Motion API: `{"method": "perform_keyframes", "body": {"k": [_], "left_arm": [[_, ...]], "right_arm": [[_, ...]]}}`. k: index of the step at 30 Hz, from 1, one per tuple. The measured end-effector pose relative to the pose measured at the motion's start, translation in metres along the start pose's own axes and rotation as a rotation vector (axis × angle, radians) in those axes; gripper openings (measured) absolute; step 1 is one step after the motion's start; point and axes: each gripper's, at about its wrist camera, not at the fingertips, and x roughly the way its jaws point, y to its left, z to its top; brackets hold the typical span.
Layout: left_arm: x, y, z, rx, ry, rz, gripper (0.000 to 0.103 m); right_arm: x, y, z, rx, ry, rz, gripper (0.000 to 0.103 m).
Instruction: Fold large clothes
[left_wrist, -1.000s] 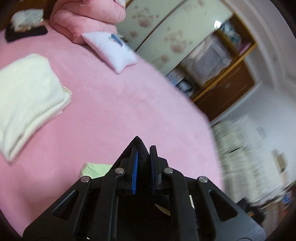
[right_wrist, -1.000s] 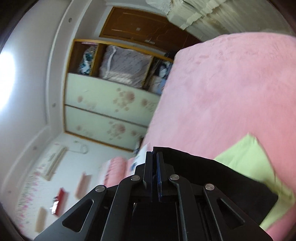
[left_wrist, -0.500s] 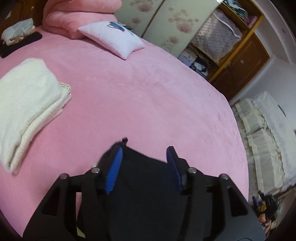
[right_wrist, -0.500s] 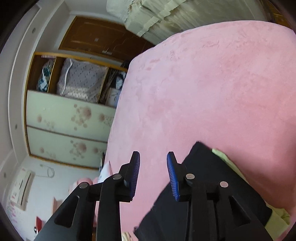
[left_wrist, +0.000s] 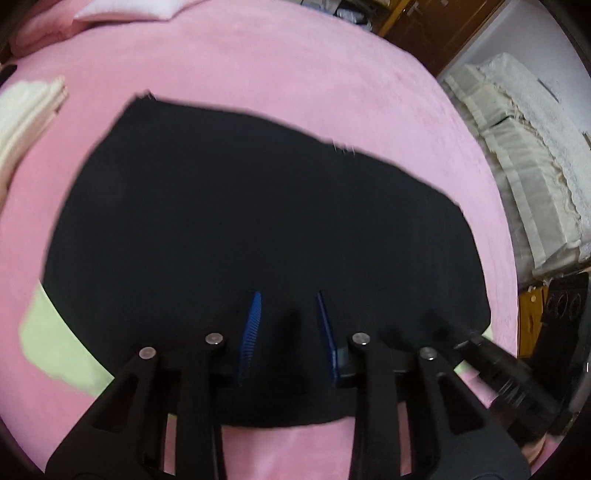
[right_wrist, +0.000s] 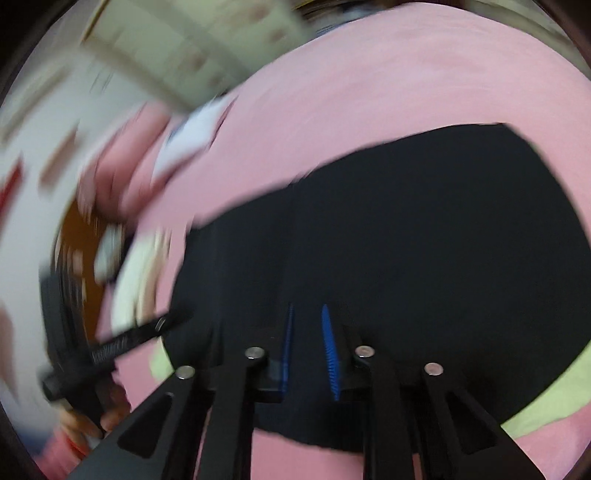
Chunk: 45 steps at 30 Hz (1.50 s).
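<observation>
Black garment (left_wrist: 258, 229) lies folded once across the pink bed (left_wrist: 295, 66), more folds likely left, while left gripper (left_wrist: 288, 332) and right gripper (right_wrist: 308, 343) hover over it, their jaws narrowing on nothing.

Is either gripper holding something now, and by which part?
Nothing is held. Both the left gripper and right gripper are closing over the black garment, pads apart.

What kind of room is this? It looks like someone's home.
Most likely a bedroom: a black garment lies spread on a bed with a pink cover, a pillow sits at its far end, and a wooden cabinet stands behind.
</observation>
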Motion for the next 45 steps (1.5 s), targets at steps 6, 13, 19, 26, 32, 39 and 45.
{"method": "perform_keyframes", "body": {"k": [6, 13, 19, 26, 32, 39, 45], "left_arm": [[0.038, -0.011, -0.048, 0.002, 0.133, 0.074, 0.01], [0.043, 0.008, -0.067, 0.051, 0.035, 0.397, 0.01], [0.037, 0.063, -0.083, 0.0, 0.04, 0.55, 0.01], [0.024, 0.103, -0.114, -0.193, 0.043, 0.454, 0.001], [0.013, 0.08, -0.134, -0.113, 0.028, 0.558, 0.001], [-0.005, 0.012, -0.163, 0.013, 0.009, 0.198, 0.001], [0.026, -0.022, -0.163, 0.028, 0.032, 0.113, 0.001]], "right_arm": [[0.035, 0.013, -0.043, 0.07, 0.116, 0.049, 0.006], [0.037, -0.024, -0.065, 0.051, 0.16, 0.012, 0.001], [-0.001, -0.122, -0.059, 0.202, 0.047, -0.136, 0.0], [-0.044, -0.192, -0.099, 0.476, -0.032, -0.201, 0.0], [-0.041, -0.142, -0.089, 0.273, 0.008, -0.445, 0.0], [-0.028, -0.072, -0.092, 0.13, -0.039, -0.056, 0.0], [0.037, -0.05, -0.082, 0.157, 0.064, 0.079, 0.0]]}}
